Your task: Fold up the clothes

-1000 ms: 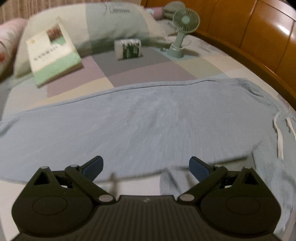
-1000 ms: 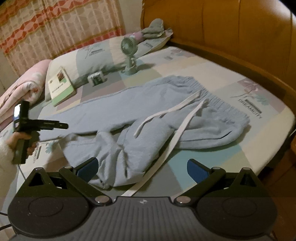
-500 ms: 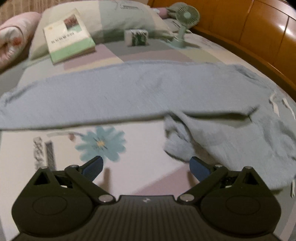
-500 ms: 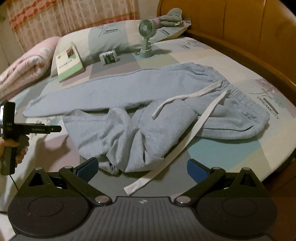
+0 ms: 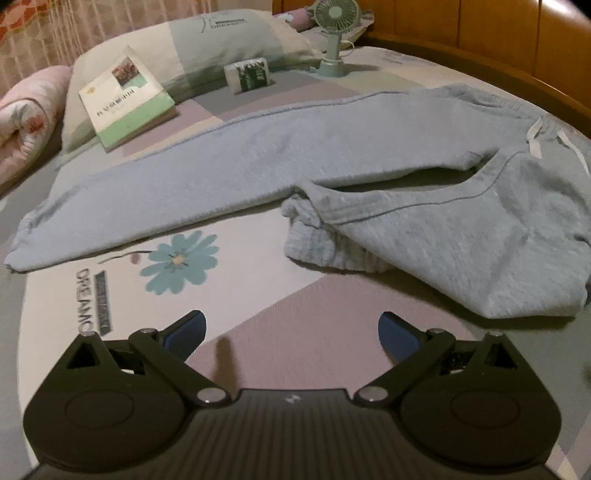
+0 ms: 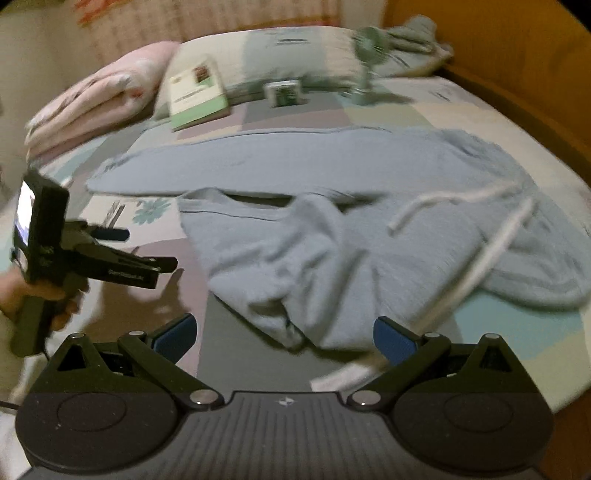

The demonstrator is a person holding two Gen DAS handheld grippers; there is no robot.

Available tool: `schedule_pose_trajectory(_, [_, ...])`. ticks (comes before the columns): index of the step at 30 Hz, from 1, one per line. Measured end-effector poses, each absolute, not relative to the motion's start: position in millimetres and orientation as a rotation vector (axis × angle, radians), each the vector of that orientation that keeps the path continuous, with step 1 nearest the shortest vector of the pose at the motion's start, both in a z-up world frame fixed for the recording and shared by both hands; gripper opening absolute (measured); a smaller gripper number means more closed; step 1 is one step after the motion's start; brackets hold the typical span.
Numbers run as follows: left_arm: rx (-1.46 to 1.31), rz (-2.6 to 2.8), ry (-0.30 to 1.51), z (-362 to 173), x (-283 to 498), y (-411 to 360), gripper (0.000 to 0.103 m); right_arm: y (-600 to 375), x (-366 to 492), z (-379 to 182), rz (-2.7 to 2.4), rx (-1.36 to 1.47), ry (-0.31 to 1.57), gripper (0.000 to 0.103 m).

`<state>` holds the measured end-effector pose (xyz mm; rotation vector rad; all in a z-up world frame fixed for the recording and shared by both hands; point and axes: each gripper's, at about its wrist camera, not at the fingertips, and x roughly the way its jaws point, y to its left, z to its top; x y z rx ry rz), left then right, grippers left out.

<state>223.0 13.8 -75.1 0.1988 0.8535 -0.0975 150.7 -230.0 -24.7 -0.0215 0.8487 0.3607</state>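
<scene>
Grey sweatpants [image 5: 295,155] on bed [image 5: 258,332]: far leg flat toward the book [image 5: 125,96], near leg [image 6: 280,266] bunched at the waistband side. Left gripper [image 5: 291,332] and right gripper [image 6: 284,332] both spread wide, holding nothing. Likely straightening stage; next move calls for gripping the crumpled leg's cuff [image 5: 321,247].

Only readable stuff is "DREAMING" printed on the bedsheet [image 5: 86,295] by the blue flower and again on the pillow [image 5: 225,23]; the book [image 5: 127,98] cover's title is too blurry.
</scene>
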Motion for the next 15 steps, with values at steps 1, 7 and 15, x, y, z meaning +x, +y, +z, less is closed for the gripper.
schedule_pose_trajectory(1, [0.198, -0.085, 0.850, -73, 221, 17, 0.099, -221, 154, -27, 0.367, -0.063, 0.839, 0.103])
schedule_pose_trajectory(7, [0.186, -0.018, 0.833, -64, 212, 36, 0.100, -159, 173, -45, 0.377, -0.373, 0.760, 0.103])
schedule_pose_trajectory(15, [0.180, 0.013, 0.843, -66, 211, 51, 0.100, -101, 185, -86, 0.358, -0.674, 0.714, 0.103])
